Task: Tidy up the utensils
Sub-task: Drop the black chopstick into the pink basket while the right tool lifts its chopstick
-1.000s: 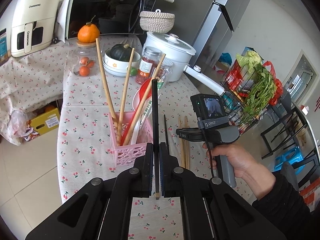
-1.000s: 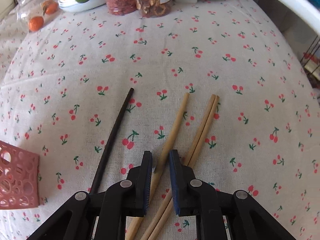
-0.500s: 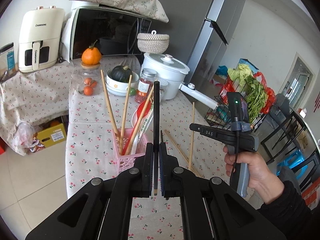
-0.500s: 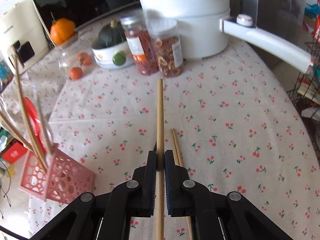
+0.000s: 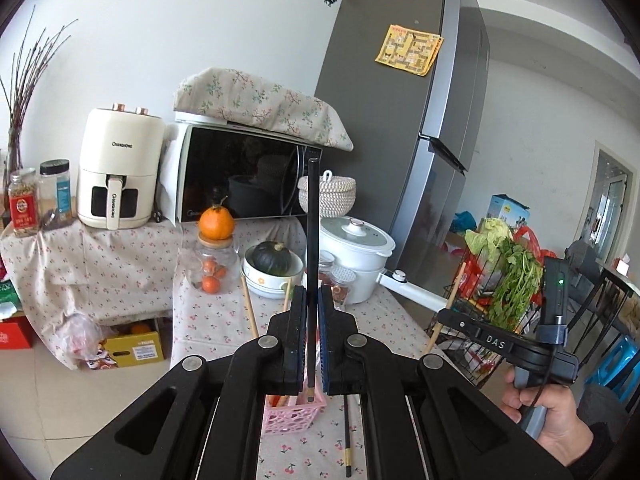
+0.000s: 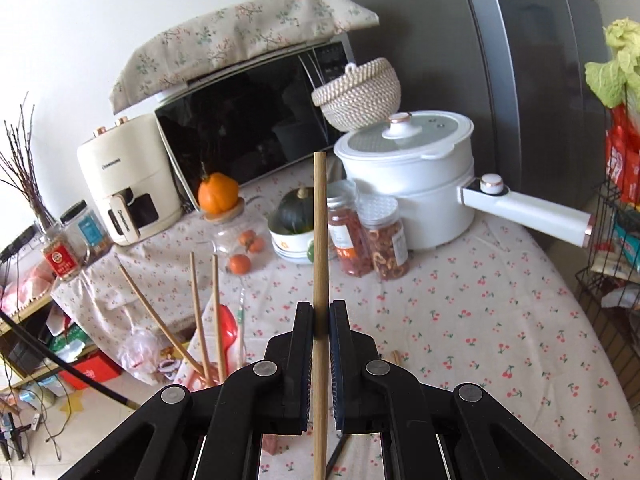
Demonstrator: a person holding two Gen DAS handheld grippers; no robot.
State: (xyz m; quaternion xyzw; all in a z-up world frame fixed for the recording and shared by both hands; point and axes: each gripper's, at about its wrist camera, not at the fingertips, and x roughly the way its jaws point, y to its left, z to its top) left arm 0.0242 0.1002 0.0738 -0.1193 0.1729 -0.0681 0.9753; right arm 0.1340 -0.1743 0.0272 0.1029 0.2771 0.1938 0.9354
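Observation:
My left gripper (image 5: 312, 294) is shut on a black chopstick (image 5: 312, 216) that stands upright between its pads. Just below it sits the pink utensil basket (image 5: 292, 414), largely hidden by the jaws. A second black chopstick (image 5: 347, 432) lies on the cloth beside the basket. My right gripper (image 6: 321, 308) is shut on a wooden chopstick (image 6: 320, 232), held clear of the table and pointing up. In the left wrist view the right gripper (image 5: 442, 314) hovers to the right of the basket, held by a person's hand (image 5: 552, 424). Wooden chopsticks (image 6: 198, 312) and a red spoon (image 6: 226, 336) stick out of the basket.
At the back of the cherry-print table (image 6: 460, 300) stand a white pot (image 6: 408, 184) with a long handle, two jars (image 6: 368, 236), a bowl with a squash (image 6: 298, 220) and a glass jar under an orange (image 6: 220, 196). A wire rack of vegetables (image 5: 508, 280) stands at the right.
The right gripper closed on a wooden chopstick lying on the table and lifted it. Both grippers rose and tilted upward; the left kept its black chopstick.

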